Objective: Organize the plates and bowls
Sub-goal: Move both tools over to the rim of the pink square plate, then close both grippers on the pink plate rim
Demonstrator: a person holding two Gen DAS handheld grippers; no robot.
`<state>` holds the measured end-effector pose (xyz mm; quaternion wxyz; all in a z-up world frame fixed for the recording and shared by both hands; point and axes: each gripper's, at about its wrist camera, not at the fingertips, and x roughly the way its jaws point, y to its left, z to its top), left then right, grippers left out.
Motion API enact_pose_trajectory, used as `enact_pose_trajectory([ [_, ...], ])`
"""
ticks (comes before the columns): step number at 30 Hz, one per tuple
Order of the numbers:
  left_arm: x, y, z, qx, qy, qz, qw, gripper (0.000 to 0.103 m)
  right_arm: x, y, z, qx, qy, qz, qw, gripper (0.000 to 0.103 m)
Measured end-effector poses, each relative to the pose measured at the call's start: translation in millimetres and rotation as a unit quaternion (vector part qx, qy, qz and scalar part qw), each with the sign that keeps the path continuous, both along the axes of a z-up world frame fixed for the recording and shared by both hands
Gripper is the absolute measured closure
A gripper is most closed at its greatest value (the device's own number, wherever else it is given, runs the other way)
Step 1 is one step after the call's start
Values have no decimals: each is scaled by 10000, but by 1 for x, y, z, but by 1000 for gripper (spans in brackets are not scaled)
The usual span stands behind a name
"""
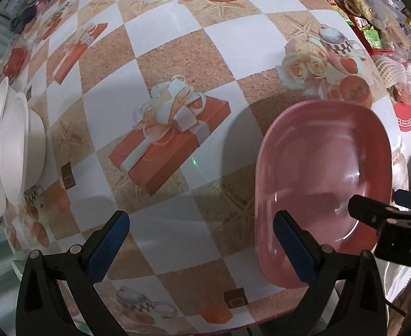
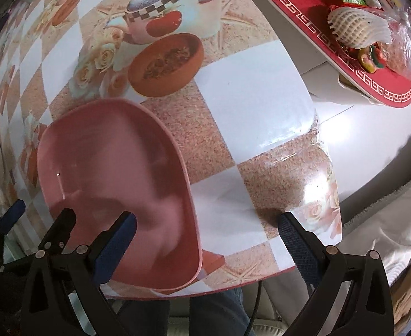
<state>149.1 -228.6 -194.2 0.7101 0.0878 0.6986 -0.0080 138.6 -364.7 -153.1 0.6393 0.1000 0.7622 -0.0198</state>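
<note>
A pink oblong plate [image 1: 325, 173] lies on the patterned table near its front edge; it also shows in the right wrist view [image 2: 115, 179]. My left gripper [image 1: 202, 243] is open, its right finger just over the plate's left rim. My right gripper [image 2: 208, 240] is open, its left finger above the plate's near part; the plate's right rim lies between its fingers. A stack of white bowls and plates [image 1: 12, 145] stands at the table's far left edge.
A red tray [image 2: 345, 44] with snacks, packets and a white foam net sits at the back right. The table's front edge [image 2: 233, 282] is close below the grippers. A light floor and a cushion lie to the right.
</note>
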Motion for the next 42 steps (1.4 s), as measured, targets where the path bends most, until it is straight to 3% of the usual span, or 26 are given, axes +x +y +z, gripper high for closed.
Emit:
enact_pose_trajectory([
  [9,1,-21,-13,-3,-53,-229,9997,0,4,16,-1,-324,42,264,9991,1],
  [15,7,-15,-19,-549,80,4,9985,0,7,10,-6,-261,128,154,9995,0],
  [18,8,-17,-22,-531,136,32,9985,0,11,6,-11,-243,197,178,9994,0],
  [21,20,-22,-25,-475,482,-11,9977,0,17,-2,-16,-228,303,108,9992,0],
  [27,31,-42,-20,-205,251,-352,9989,2,20,-5,-14,-206,135,163,9996,0],
  [34,30,-55,-2,-436,186,-469,9978,25,17,3,0,-68,-122,330,9994,44],
  [38,21,-68,7,-572,203,-322,9976,38,14,6,1,-175,-147,492,9985,52],
  [42,19,-77,10,-618,149,-434,9970,58,9,9,2,-131,-151,544,9983,64],
])
